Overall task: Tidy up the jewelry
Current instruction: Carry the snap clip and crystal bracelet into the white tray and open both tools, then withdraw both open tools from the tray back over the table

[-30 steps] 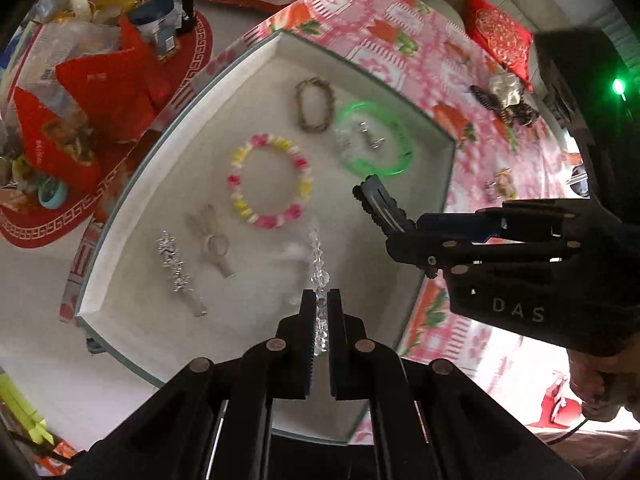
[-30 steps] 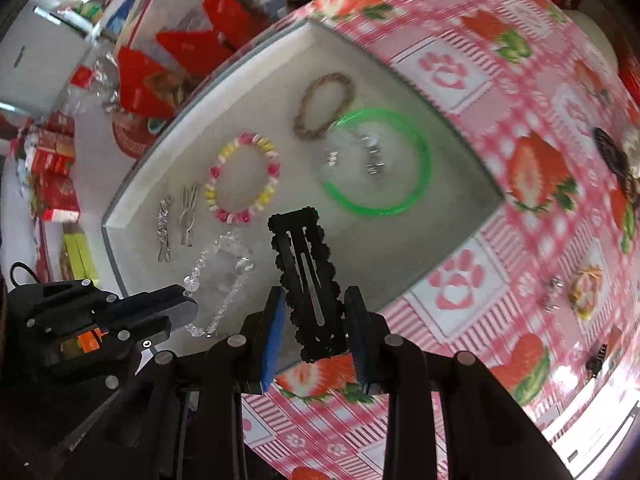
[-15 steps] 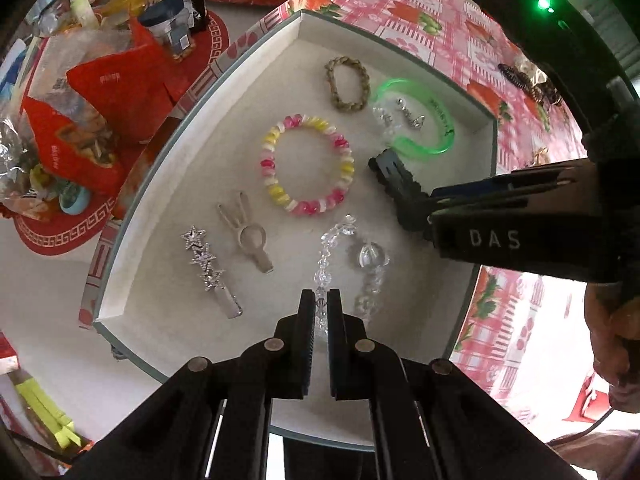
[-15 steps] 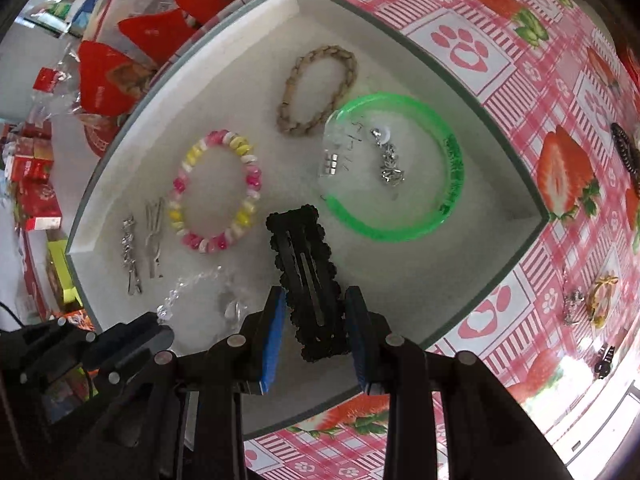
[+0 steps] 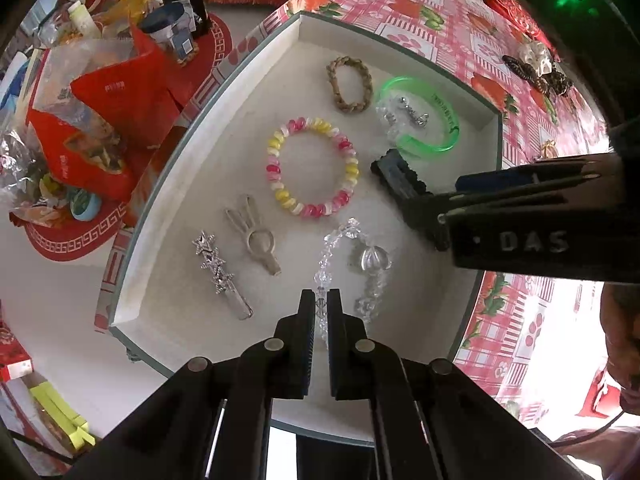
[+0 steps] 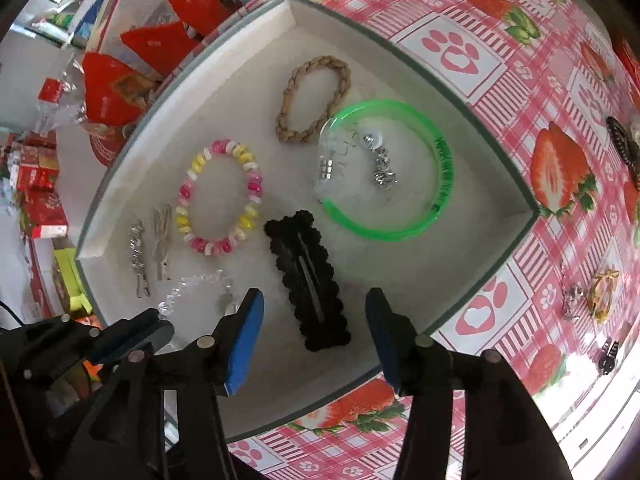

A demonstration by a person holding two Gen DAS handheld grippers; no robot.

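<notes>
A white-lined tray (image 5: 168, 208) (image 6: 472, 240) holds the jewelry. My left gripper (image 5: 319, 304) is shut on a clear crystal bead bracelet (image 5: 352, 252) whose far loop lies on the tray floor; the bracelet also shows in the right wrist view (image 6: 192, 288). My right gripper (image 6: 314, 312) is open, its jaws on either side of a black scalloped hair clip (image 6: 306, 276) (image 5: 396, 176) that lies flat on the tray. Also in the tray: a pink-yellow bead bracelet (image 5: 312, 166) (image 6: 220, 196), a green bangle (image 5: 420, 120) (image 6: 388, 172), a braided tan bracelet (image 5: 350, 84) (image 6: 312, 98).
A silver star clip (image 5: 218, 272) and a silver rabbit clip (image 5: 256, 236) lie at the tray's left. Earrings (image 6: 380, 164) sit inside the bangle. Loose pieces (image 6: 600, 292) lie on the strawberry tablecloth (image 6: 540, 80) to the right. Red packets (image 5: 100, 120) clutter the left.
My right gripper has opened and let go of the black hair clip, which now rests on the tray. My left gripper has lowered the crystal bracelet until its loop lies on the tray.
</notes>
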